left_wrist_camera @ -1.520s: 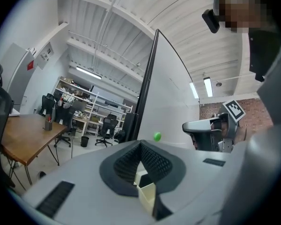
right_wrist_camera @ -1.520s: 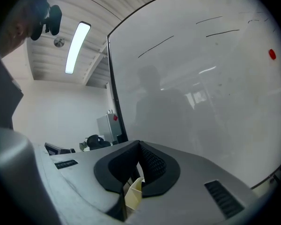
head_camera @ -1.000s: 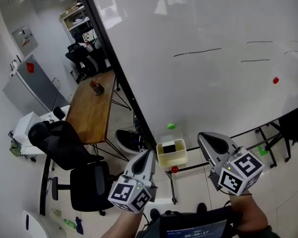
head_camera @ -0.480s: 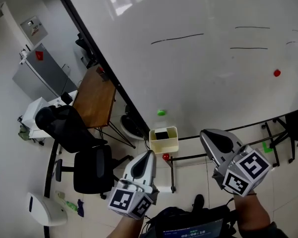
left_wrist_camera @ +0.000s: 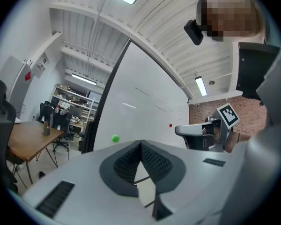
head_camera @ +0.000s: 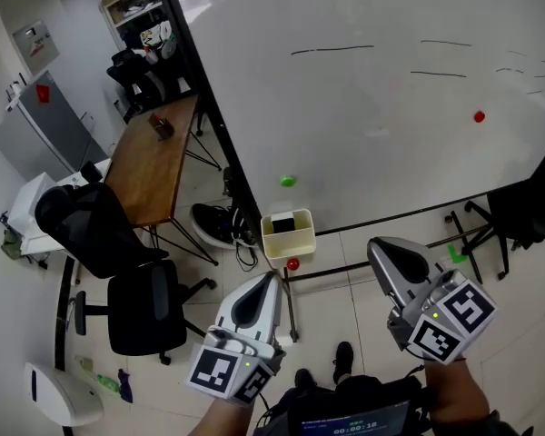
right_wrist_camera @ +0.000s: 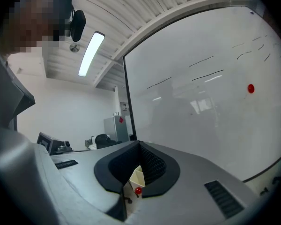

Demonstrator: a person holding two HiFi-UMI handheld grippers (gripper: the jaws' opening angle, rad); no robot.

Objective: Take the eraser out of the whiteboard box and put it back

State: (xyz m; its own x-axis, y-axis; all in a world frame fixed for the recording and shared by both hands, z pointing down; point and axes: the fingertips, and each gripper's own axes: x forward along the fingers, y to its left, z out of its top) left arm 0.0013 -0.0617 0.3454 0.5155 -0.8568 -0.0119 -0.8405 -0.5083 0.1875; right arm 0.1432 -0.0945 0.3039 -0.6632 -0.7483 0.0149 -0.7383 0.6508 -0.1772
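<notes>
Position of eraser [head_camera: 287,222]: inside whiteboard box [head_camera: 289,243], a dark block in the back part of it, as head view shows. The box is cream colour, open on top, and sits at the bottom edge of the whiteboard [head_camera: 372,89], near its left corner. Just under the box is a small red round piece [head_camera: 292,264]. On the board a green magnet [head_camera: 288,181] is above the box, and a red magnet [head_camera: 479,116] is far to the right. A few thin dark lines are drawn in the upper part of the board.

Left tool [head_camera: 271,280] is low in the pic, tip pointing toward the box but well apart from it. In left gripper view its jaws are narrow, tips touching each other, nothing between them. Right tool [head_camera: 380,246] is to the right of the box, also apart from it, at approx. the same level as the left one. In right gripper view the jaws are together as well, w/o anything held. Through the small gap under the tips the box and the red round piece show, far behind.

Left of the board stands a wooden worktop [head_camera: 154,166] with a small dark object on it, and a black office chair [head_camera: 143,314] is on the floor near it.
</notes>
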